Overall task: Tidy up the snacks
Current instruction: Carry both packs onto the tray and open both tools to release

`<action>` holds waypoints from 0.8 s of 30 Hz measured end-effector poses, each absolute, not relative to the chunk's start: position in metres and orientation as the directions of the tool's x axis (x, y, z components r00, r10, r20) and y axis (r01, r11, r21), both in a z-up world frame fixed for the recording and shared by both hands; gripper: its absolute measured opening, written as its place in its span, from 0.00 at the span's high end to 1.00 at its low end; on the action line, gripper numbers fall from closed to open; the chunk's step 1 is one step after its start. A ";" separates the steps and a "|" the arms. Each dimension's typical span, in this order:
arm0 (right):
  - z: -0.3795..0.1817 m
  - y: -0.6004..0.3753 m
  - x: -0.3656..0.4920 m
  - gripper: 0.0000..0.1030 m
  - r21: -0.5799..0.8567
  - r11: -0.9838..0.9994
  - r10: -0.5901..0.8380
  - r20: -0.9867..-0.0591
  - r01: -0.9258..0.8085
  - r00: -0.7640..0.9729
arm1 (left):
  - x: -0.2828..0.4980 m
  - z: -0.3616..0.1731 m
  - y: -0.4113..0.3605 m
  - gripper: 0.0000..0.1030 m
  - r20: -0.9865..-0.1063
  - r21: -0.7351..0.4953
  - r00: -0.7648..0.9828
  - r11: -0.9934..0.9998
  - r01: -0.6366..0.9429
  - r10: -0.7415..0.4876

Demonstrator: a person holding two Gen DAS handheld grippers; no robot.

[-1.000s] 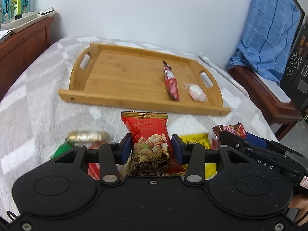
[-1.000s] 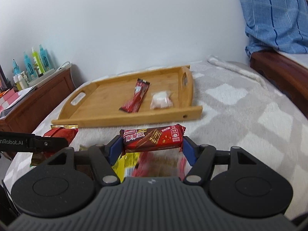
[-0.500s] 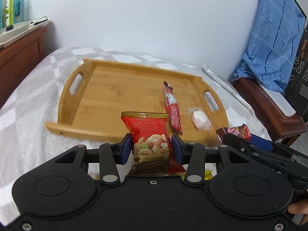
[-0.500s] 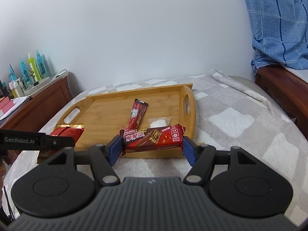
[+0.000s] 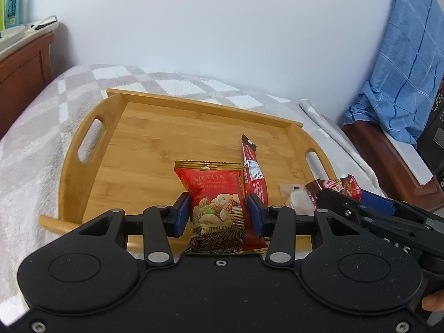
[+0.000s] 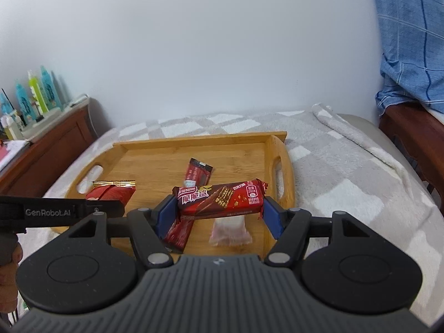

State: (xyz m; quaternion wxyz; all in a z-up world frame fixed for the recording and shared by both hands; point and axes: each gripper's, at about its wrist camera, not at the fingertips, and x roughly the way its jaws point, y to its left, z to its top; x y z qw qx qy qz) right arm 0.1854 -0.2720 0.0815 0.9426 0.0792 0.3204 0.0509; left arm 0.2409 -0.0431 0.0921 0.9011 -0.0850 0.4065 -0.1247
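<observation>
My left gripper (image 5: 219,213) is shut on a red nut packet (image 5: 213,202) and holds it above the front part of the bamboo tray (image 5: 155,138). My right gripper (image 6: 220,211) is shut on a dark red wafer bar (image 6: 222,199) and holds it crosswise above the tray's right front (image 6: 155,161). On the tray lie a red stick sachet (image 5: 252,169) and a small white wrapped candy (image 6: 229,229). The nut packet (image 6: 111,194) and the left gripper also show at the left of the right wrist view.
The tray sits on a grey and white checked blanket (image 6: 347,172). A wooden cabinet (image 6: 50,144) with bottles stands to the left. A chair with a blue cloth (image 5: 402,69) stands to the right. A white wall is behind.
Both grippers have moved forward with their snacks, from above the loose snack pile on the blanket to over the tray's front part.
</observation>
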 end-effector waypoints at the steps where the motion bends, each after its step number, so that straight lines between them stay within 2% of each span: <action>1: 0.080 -0.272 0.192 0.34 0.182 0.982 0.145 -0.607 -0.042 0.781 | 0.245 0.090 -0.044 0.59 -0.715 -0.255 0.635 0.955 0.154 -0.293; 14: 0.056 -0.277 0.263 0.34 0.178 0.984 0.131 -0.726 0.001 0.675 | 0.280 0.064 -0.053 0.59 -0.739 -0.243 0.612 0.958 0.149 -0.283; 24: 0.045 -0.276 0.282 0.34 0.189 0.981 0.124 -0.750 0.031 0.649 | 0.286 0.054 -0.061 0.59 -0.739 -0.220 0.616 0.962 0.163 -0.273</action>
